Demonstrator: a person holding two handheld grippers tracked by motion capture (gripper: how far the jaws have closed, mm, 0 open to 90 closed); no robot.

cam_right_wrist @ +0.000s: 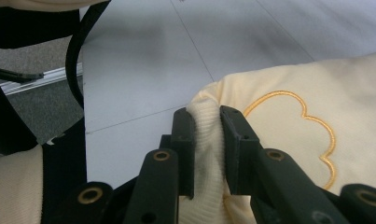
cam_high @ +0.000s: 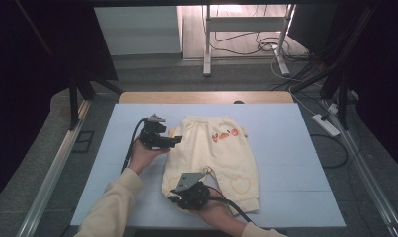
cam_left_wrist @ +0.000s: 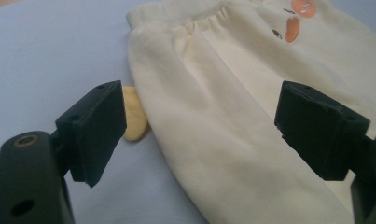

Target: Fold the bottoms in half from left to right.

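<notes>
Currently: mid-fold prep on the small cream trousers [cam_high: 214, 160], lying flat at the middle of the blue table [cam_high: 285, 148] (waistband toward 12 o'clock, leg cuffs toward 6).
Right claw [cam_right_wrist: 206, 140]: clenched on the ribbed cuff of the leg at about 7 o'clock of the garment; cloth bunches between the pads, beside the stitched heart outline [cam_right_wrist: 297, 135].
Left claw [cam_left_wrist: 199, 126]: released, jaws wide apart, hovering at the 9 o'clock edge just below the waistband; nothing between the pads.
Orange tab [cam_left_wrist: 133, 119]: peeks out from under that edge.
Step in hand: judged to be securing a second hold before lifting or folding.
Next move calls for: left claw lowering onto the side seam and pinching one layer cleanly, with the right grip kept firm.
</notes>
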